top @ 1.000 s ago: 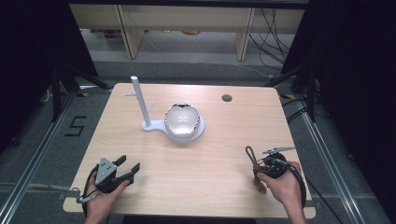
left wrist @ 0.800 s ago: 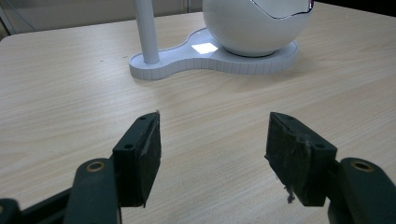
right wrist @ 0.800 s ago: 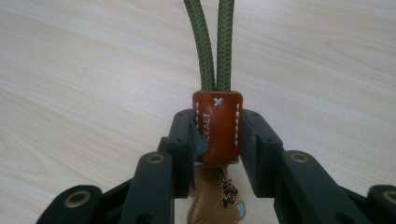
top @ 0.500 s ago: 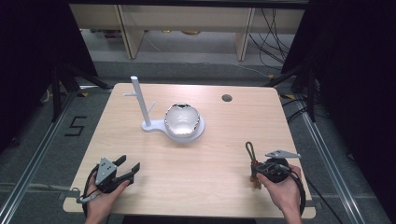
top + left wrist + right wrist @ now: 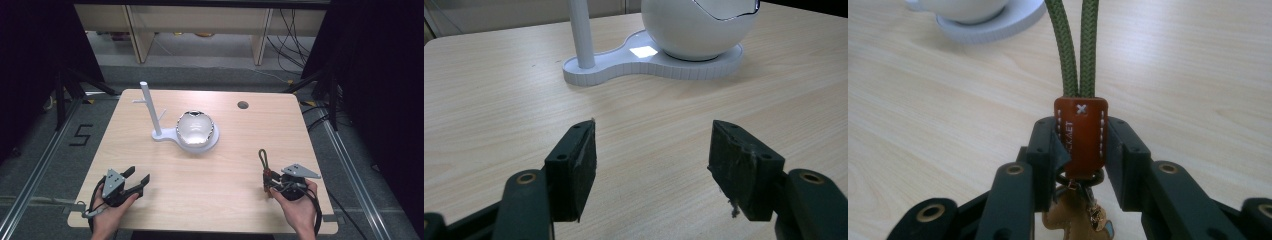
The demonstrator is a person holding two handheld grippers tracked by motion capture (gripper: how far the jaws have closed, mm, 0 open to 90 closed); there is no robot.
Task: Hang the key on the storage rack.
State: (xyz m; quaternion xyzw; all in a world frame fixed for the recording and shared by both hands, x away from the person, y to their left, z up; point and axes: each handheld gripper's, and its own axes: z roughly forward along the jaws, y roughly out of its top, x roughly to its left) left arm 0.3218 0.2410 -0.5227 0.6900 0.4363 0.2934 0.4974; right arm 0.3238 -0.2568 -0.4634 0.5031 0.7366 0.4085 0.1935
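Note:
A keychain [image 5: 1081, 135] with a brown leather tab and a green cord loop [image 5: 263, 159] is clamped in my right gripper [image 5: 1081, 150], which is shut on the tab near the table's front right [image 5: 272, 180]. The cord loop points away toward the table's middle. A white stand [image 5: 172, 134] with an upright post [image 5: 149, 107] and a shiny round bowl [image 5: 196, 128] sits at the table's centre. My left gripper [image 5: 651, 160] rests open at the front left [image 5: 137, 181], its jaws wide apart over bare wood, aimed at the stand [image 5: 649, 55].
The light wooden table [image 5: 210, 175] has a round cable hole [image 5: 243, 105] at its back right. Desk legs and cables stand on the floor beyond the far edge. A floor marking "5" [image 5: 81, 135] lies to the left.
My right gripper with the keychain has shifted slightly along the front right of the table. The left gripper has stayed still.

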